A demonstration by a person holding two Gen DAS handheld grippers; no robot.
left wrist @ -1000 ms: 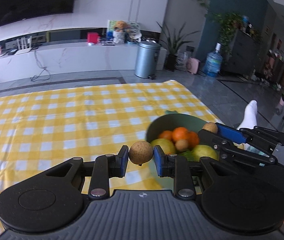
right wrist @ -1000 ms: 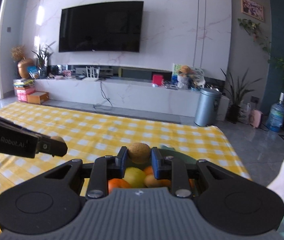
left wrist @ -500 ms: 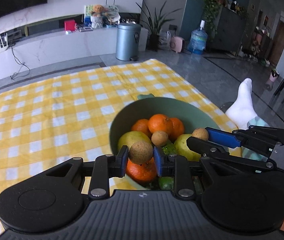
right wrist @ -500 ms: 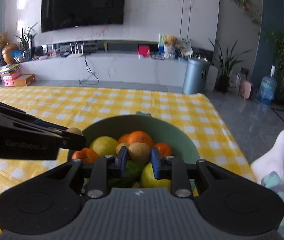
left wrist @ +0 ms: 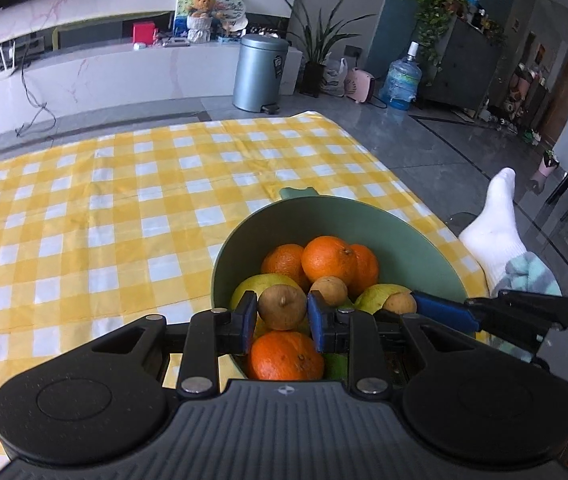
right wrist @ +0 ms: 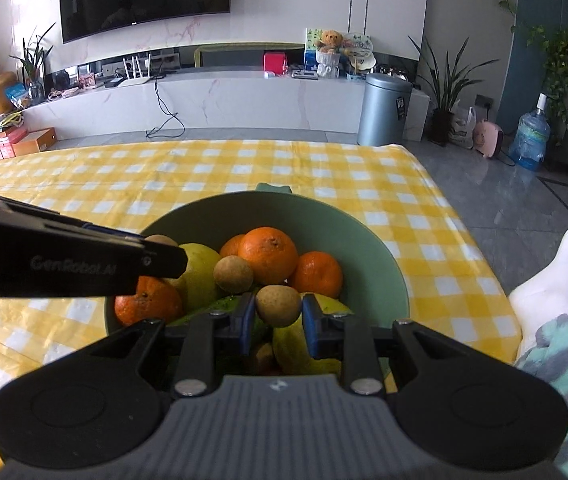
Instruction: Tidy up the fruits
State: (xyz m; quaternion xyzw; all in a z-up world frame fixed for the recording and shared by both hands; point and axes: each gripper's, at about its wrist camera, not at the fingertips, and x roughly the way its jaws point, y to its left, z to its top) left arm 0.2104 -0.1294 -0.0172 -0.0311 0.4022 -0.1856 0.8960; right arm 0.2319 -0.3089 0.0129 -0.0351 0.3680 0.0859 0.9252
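A green bowl (left wrist: 326, 205) (right wrist: 368, 236) on the yellow checked cloth holds oranges (left wrist: 326, 258) (right wrist: 268, 250), yellow-green fruits (right wrist: 200, 268) and a loose brown longan (right wrist: 233, 274). My left gripper (left wrist: 283, 309) is shut on a brown longan (left wrist: 283, 306), low over the near-left part of the fruit pile. My right gripper (right wrist: 278, 306) is shut on a second longan (right wrist: 278, 304), just above the pile's near side. In the left wrist view the right gripper (left wrist: 404, 305) reaches in from the right. In the right wrist view the left gripper (right wrist: 162, 250) crosses from the left.
The yellow checked cloth (left wrist: 104, 208) spreads left of and beyond the bowl. A person's foot in a white sock (left wrist: 492, 224) (right wrist: 556, 272) lies right of the bowl, at the cloth's edge. Grey floor and a metal bin (left wrist: 260, 72) lie beyond.
Both grippers have sunk and closed in on the bowl, each still holding its longan. They now hang low over the fruit pile, and the bowl looms larger in both views.
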